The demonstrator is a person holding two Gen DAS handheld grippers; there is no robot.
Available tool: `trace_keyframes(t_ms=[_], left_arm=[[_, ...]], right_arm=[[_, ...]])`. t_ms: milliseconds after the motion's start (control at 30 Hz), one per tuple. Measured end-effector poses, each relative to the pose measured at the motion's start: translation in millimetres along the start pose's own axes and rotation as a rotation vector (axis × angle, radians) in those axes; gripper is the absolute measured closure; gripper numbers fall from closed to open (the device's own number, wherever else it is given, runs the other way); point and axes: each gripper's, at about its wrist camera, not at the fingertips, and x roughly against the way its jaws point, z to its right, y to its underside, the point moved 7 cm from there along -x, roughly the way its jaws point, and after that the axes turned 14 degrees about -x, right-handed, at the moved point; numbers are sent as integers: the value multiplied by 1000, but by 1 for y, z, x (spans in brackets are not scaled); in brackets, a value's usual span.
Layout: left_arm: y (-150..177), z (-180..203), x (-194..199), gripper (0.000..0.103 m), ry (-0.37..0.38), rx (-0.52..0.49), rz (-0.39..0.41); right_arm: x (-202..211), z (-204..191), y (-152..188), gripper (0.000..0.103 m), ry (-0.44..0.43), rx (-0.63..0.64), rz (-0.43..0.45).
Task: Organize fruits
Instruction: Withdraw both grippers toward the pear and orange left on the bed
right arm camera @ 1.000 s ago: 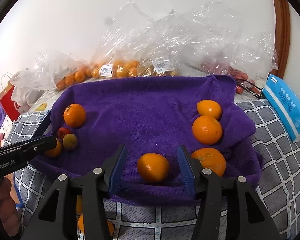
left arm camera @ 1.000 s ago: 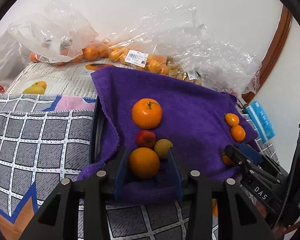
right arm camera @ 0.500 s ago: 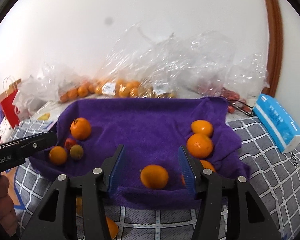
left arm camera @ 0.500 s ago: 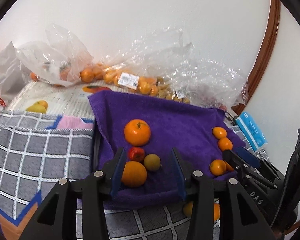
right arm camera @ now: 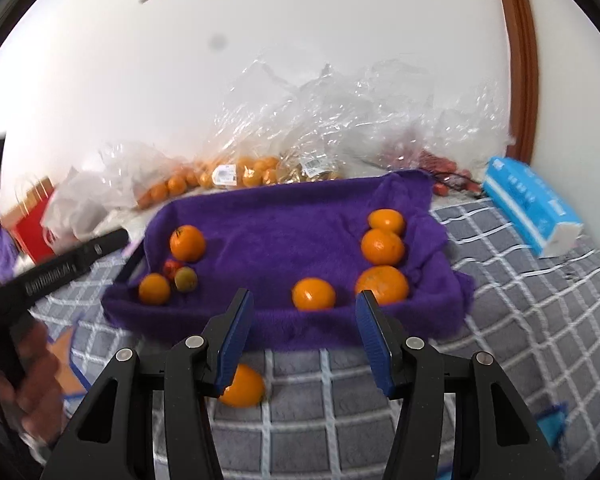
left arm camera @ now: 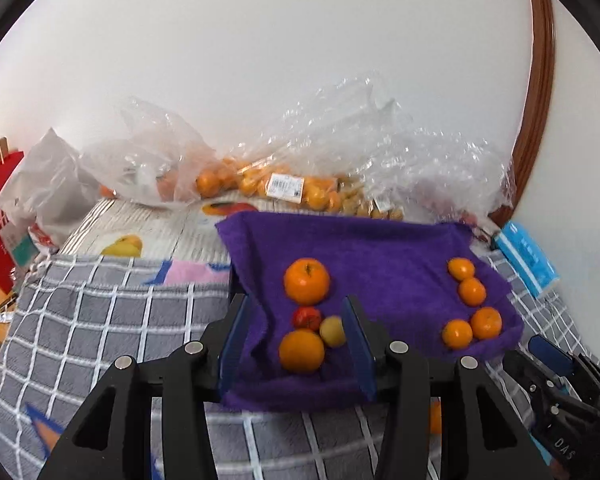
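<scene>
With both grippers (left arm camera: 296, 350) (right arm camera: 304, 336) apart and empty, the right should drop squarely over the stray orange (right arm camera: 242, 385) near the towel (right arm camera: 284, 220).

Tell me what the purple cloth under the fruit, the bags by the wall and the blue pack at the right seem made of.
Purple cloth: looks like terry or fleece towelling, matte, with a fuzzy nap and soft folds. Bags: thin clear plastic film, glossy, crinkled, with printed labels. Blue pack: probably a soft plastic wrapper around tissues, with a slight sheen; the contents are not visible.
</scene>
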Motion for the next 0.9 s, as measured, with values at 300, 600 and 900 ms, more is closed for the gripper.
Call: trace_keyframes(t_ms=[300, 600, 900], left_arm=[[39, -6, 25, 58, 13, 24, -87], [100, -24, 12, 58, -41, 36, -231], [112, -29, 8, 58, -68, 45, -229]], right_arm=[[15, -14, 29, 50, -23, 67, -55], [3, -21, 56, 50, -17, 77, -139], [-15, -24, 63, 50, -36, 58, -187]])
